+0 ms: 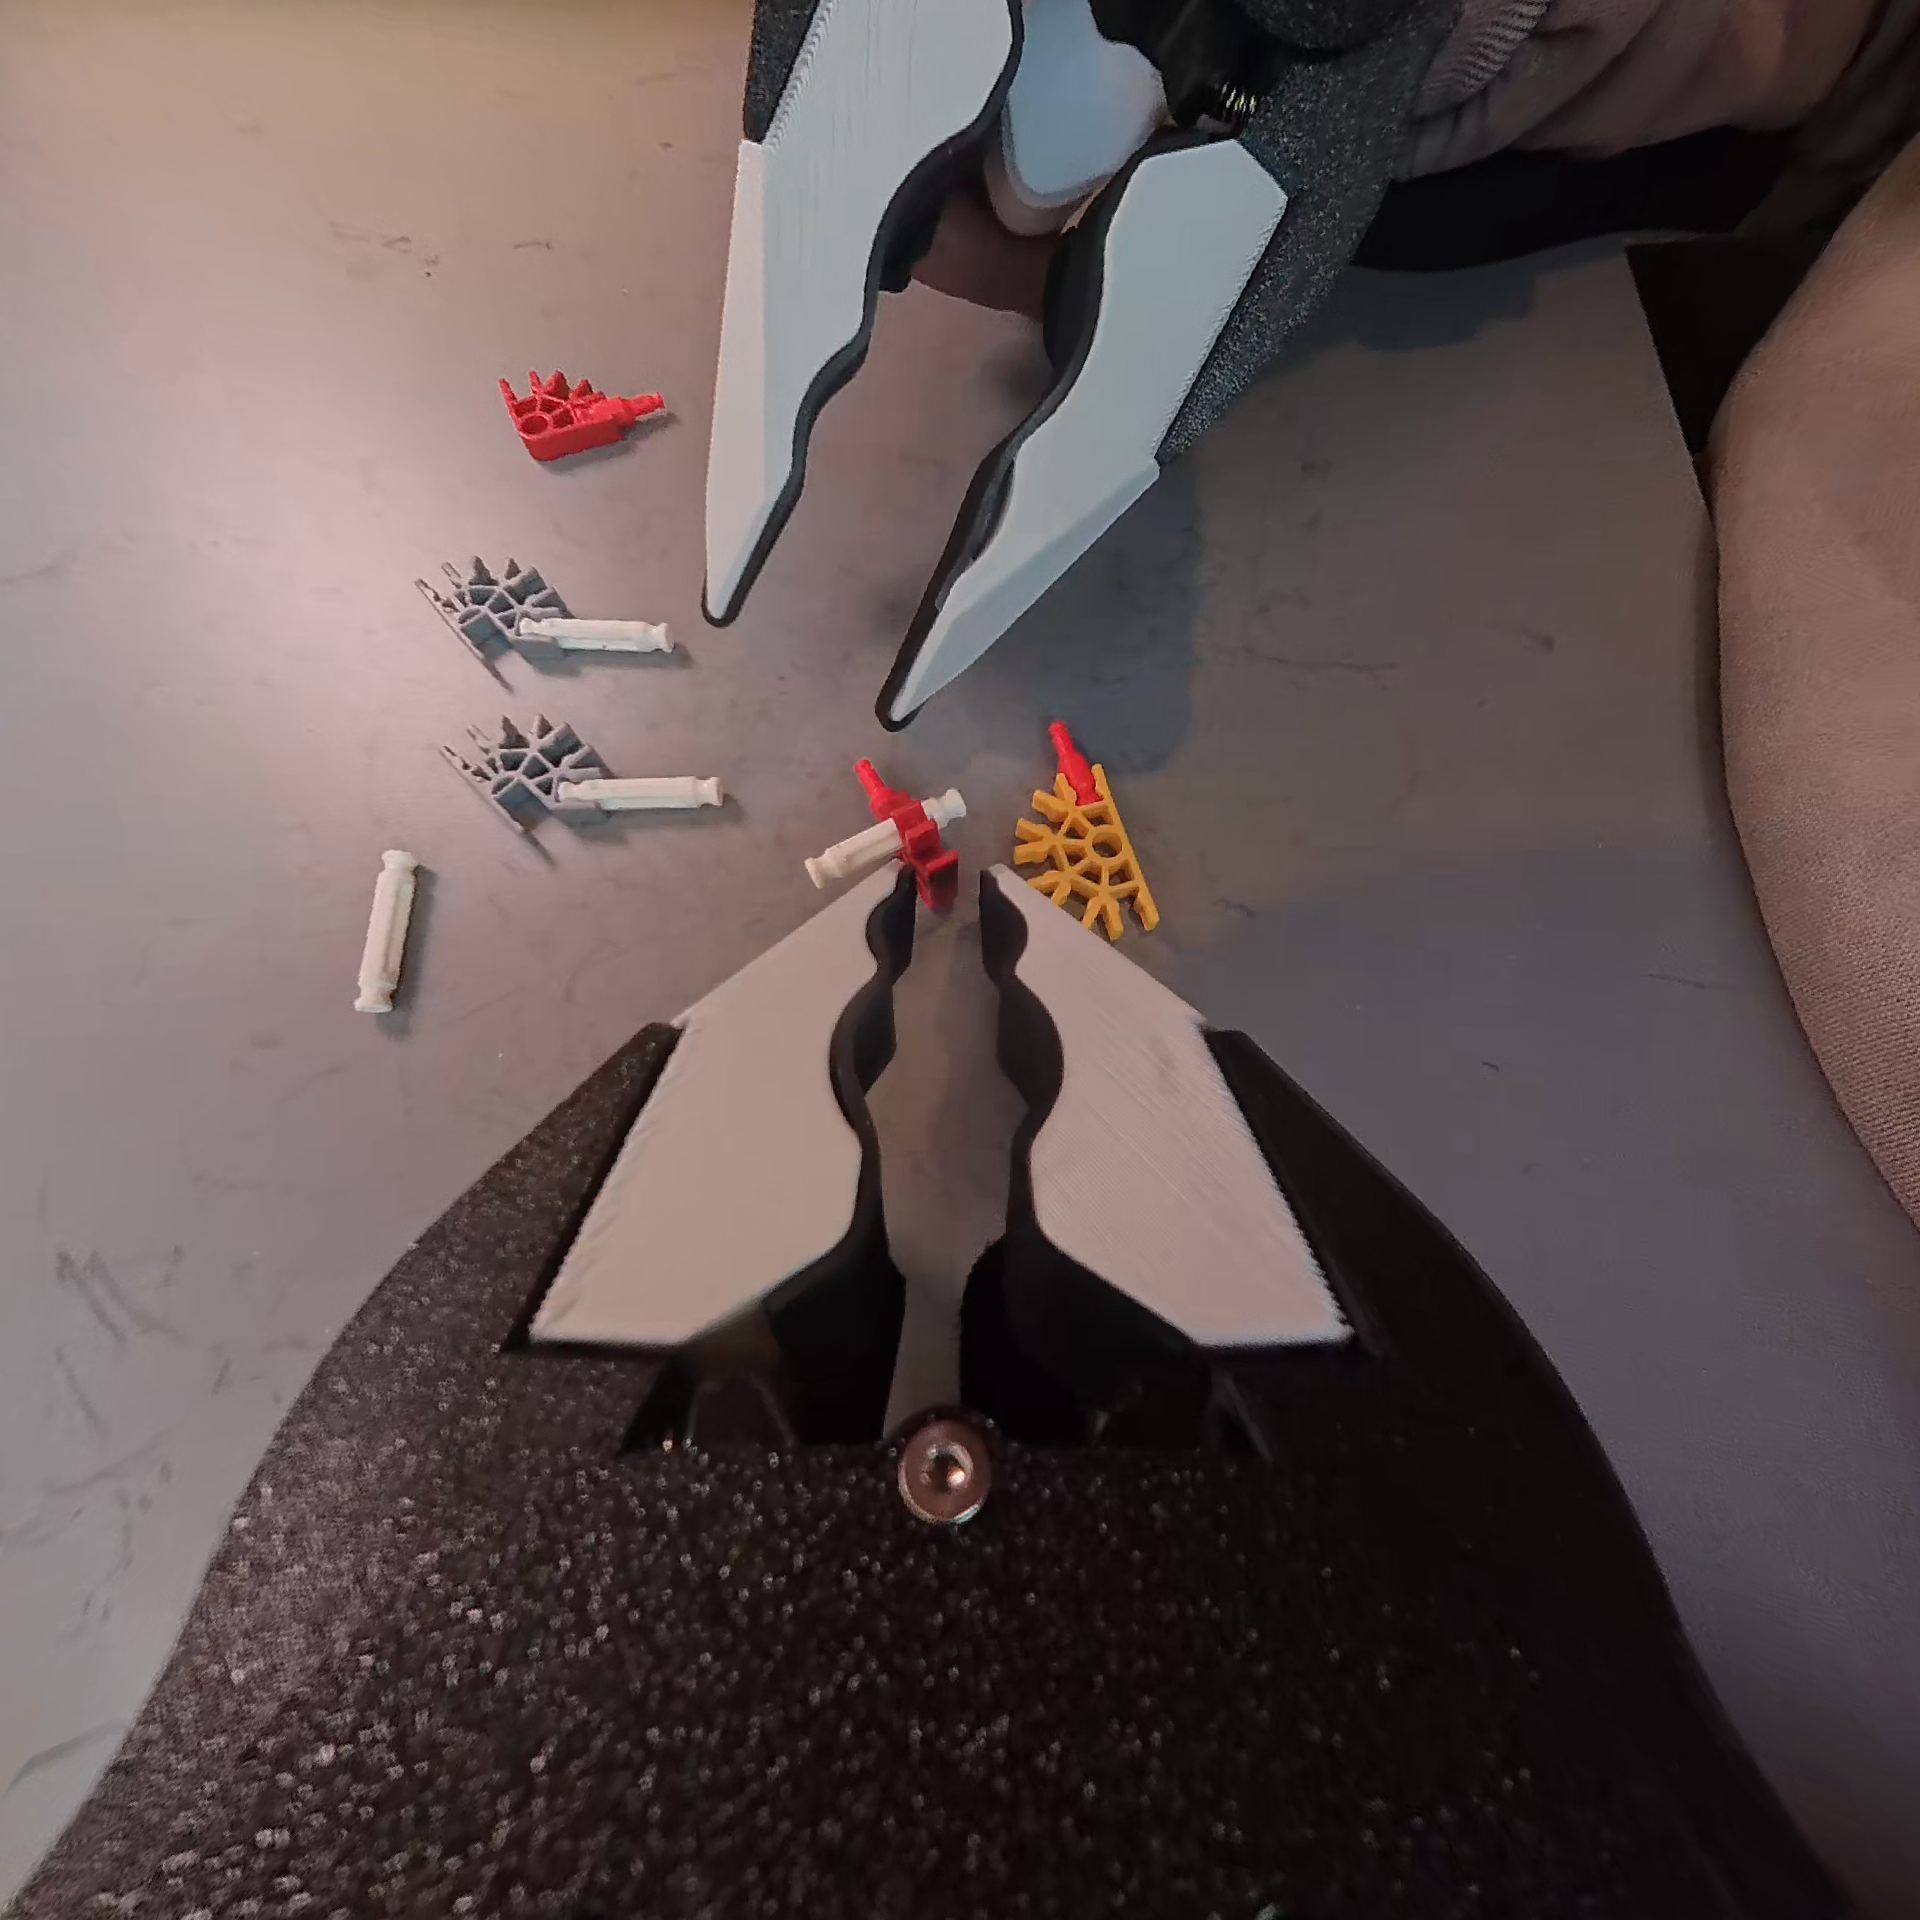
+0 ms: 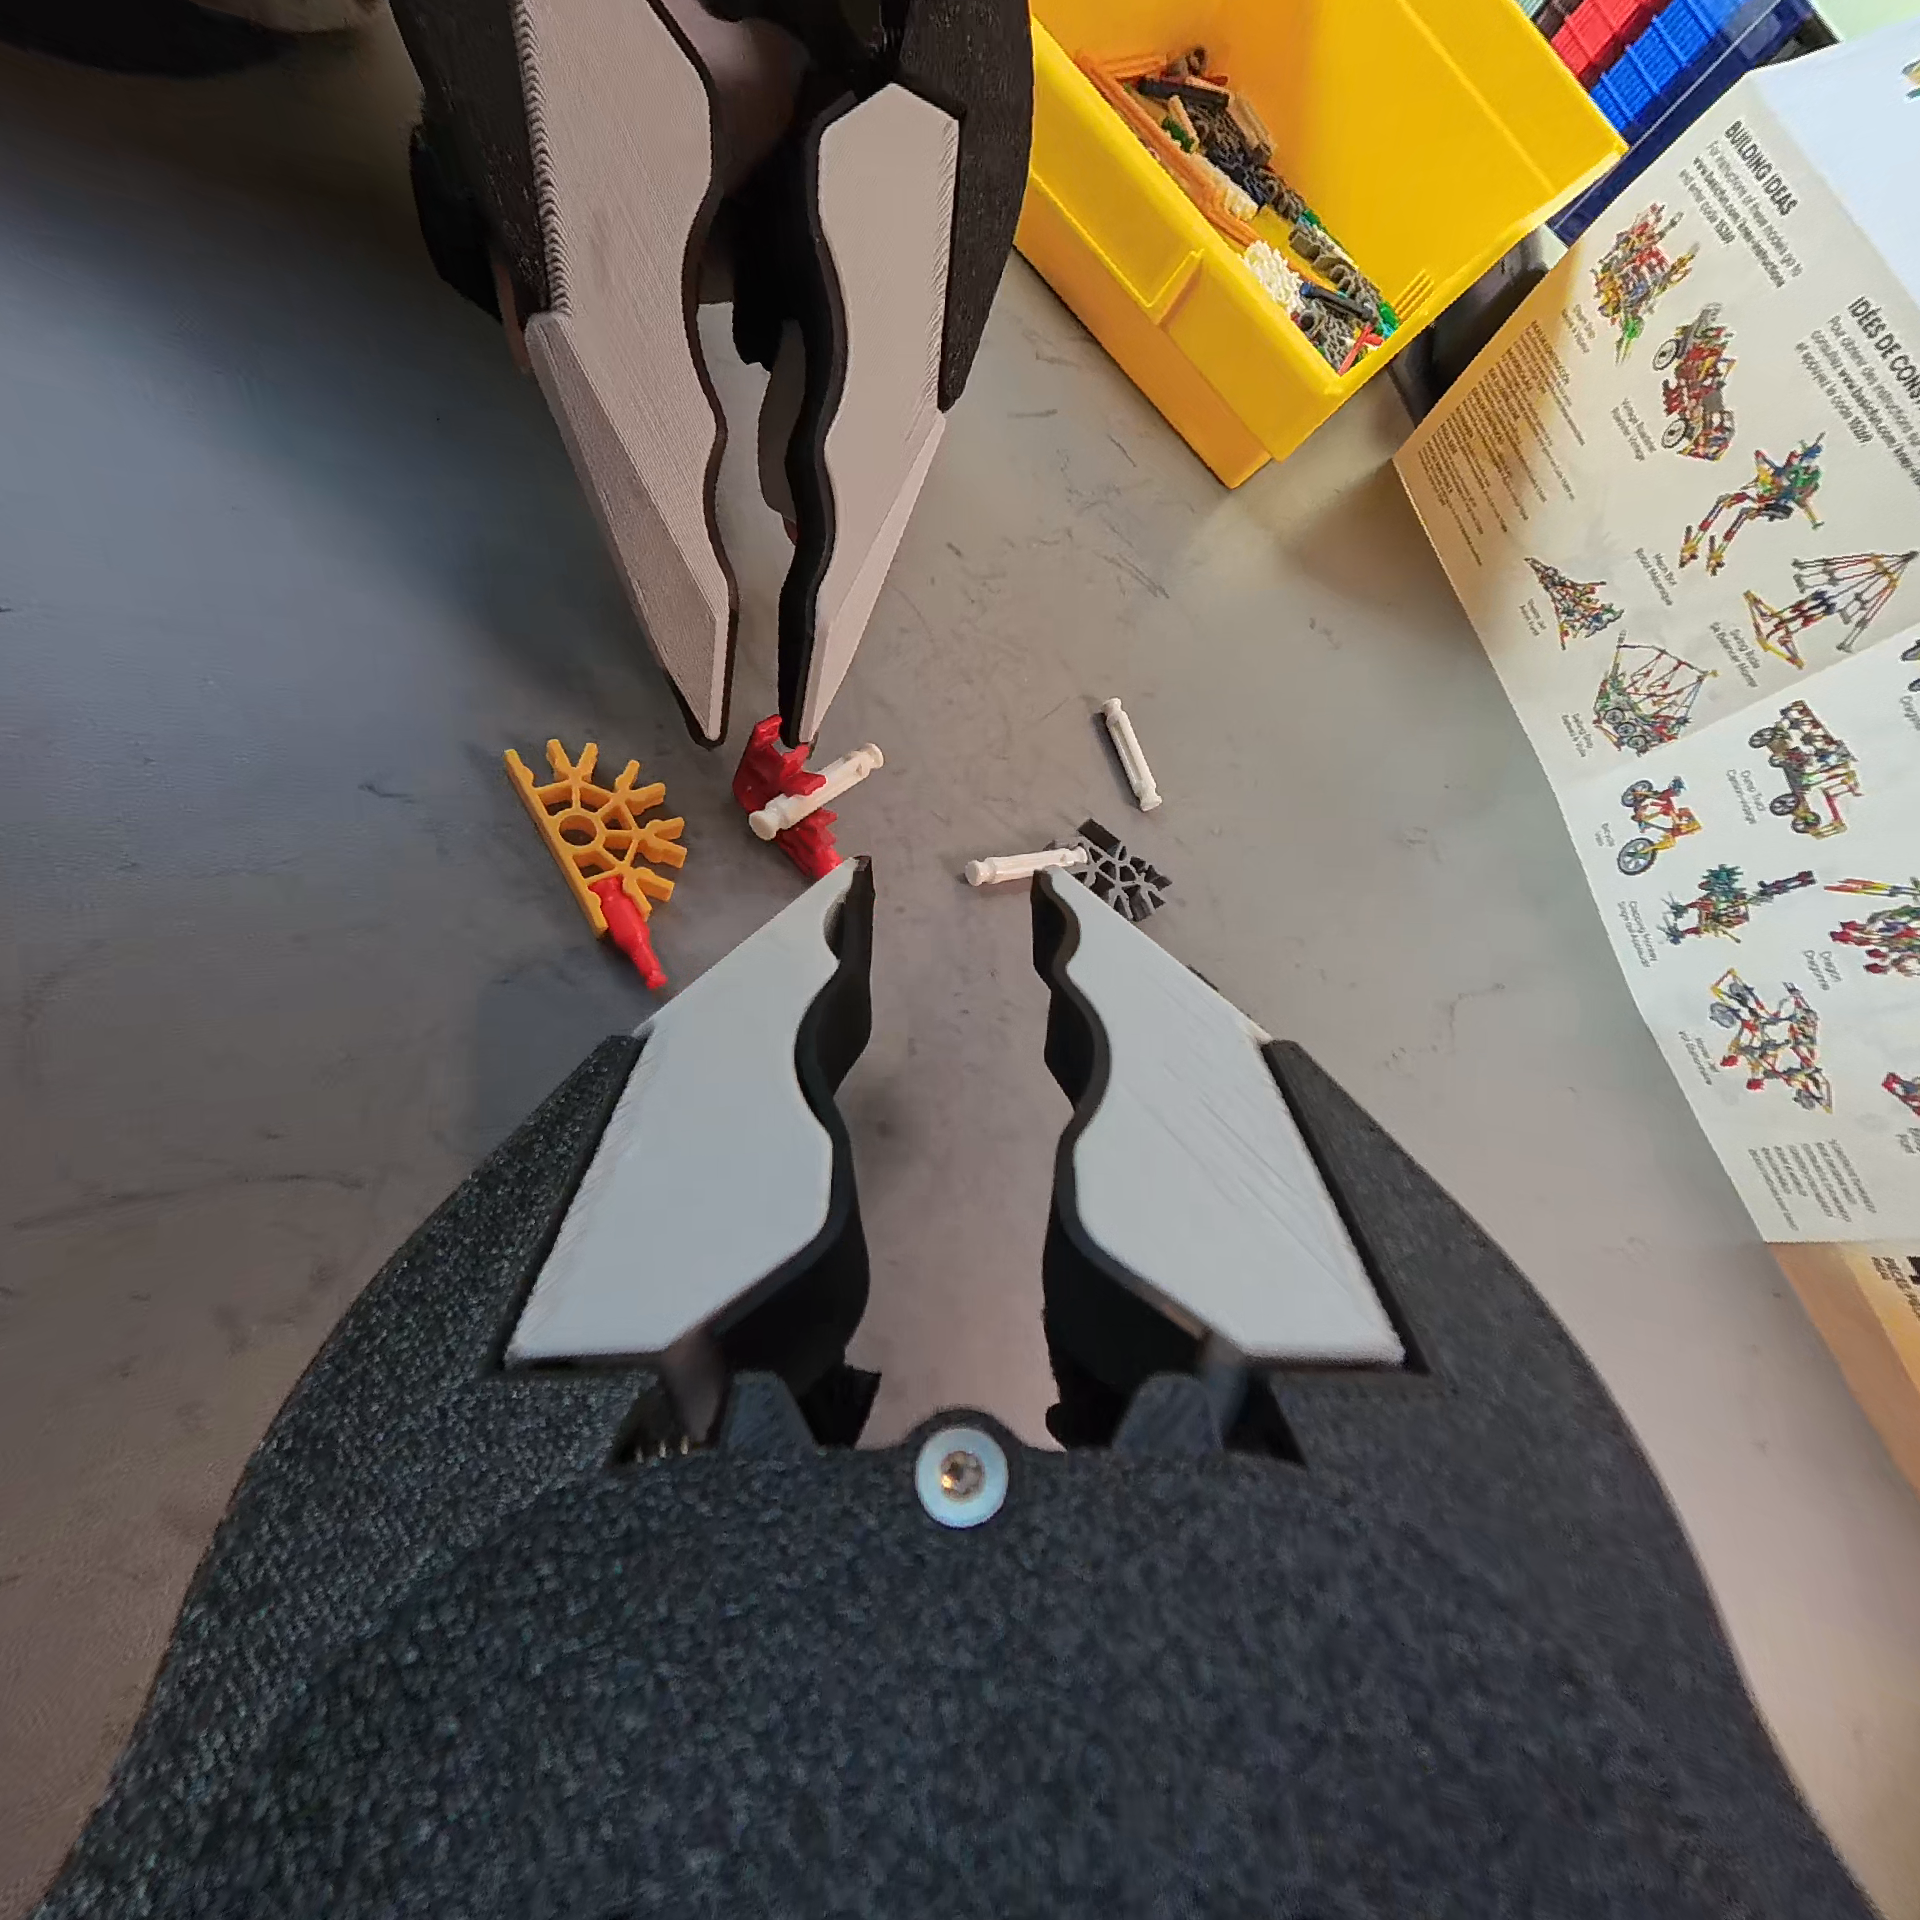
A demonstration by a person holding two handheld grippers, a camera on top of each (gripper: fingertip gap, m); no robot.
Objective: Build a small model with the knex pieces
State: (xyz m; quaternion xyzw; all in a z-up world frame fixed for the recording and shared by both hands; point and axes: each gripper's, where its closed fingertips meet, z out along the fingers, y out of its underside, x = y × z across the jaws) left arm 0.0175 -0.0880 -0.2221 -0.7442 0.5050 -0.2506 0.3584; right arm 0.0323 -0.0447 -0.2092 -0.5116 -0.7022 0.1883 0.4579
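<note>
A small red connector [image 1: 923,844] with a white rod [image 1: 847,854] and a short red rod lies on the dark table [image 1: 1403,675]. My left gripper [image 1: 945,878] is narrowly open, and the connector's near end sits between its tips, against one finger. It also shows in the right wrist view [image 2: 756,740], with the red connector [image 2: 790,784] at its tips. My right gripper [image 2: 948,878] is open and empty just short of that piece; it shows from above in the left wrist view [image 1: 810,665]. A yellow connector [image 1: 1086,857] with a red rod lies beside them.
Two grey connectors with white rods [image 1: 499,608] [image 1: 530,774], a red connector [image 1: 561,416] and a loose white rod [image 1: 387,930] lie to the left. A yellow parts bin [image 2: 1455,156] and a printed sheet [image 2: 1714,623] lie right. A sleeve [image 1: 1818,727] borders the table. One gripper's finger ends stand about 5 centimeters off the other's.
</note>
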